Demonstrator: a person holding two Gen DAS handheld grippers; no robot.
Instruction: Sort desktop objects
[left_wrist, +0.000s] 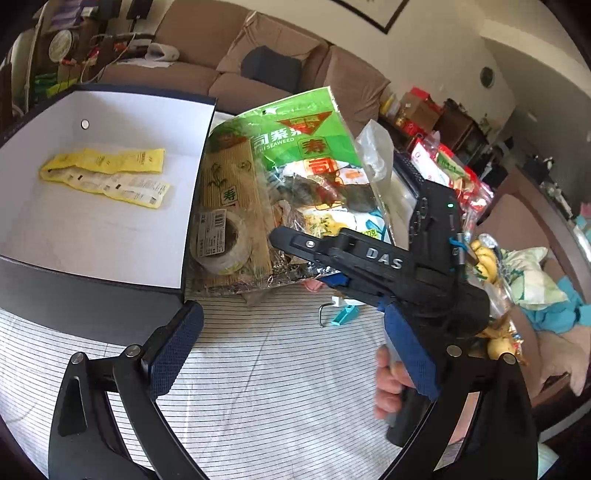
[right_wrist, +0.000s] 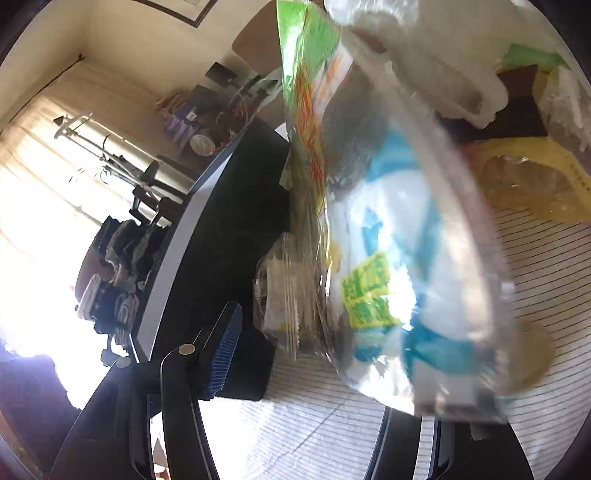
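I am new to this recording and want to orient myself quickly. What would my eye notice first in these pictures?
First comes the green sushi seaweed bag, standing tilted beside the open white-lined box, with the right hand-held gripper reaching at its lower edge. In the right wrist view the same bag fills the frame, blurred. Next, two yellow packets lie in the box, and a tape roll rests on the bamboo mat.

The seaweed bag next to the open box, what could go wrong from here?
1. The seaweed bag stands tilted against the box wall, and the right hand-held gripper is open at its lower edge, so it could slump onto the tape roll.
2. The tape roll lies on the bamboo mat pack, so tugging that pack may roll it off.
3. The right wrist view is blurred and filled by the bag, so aiming is hard.
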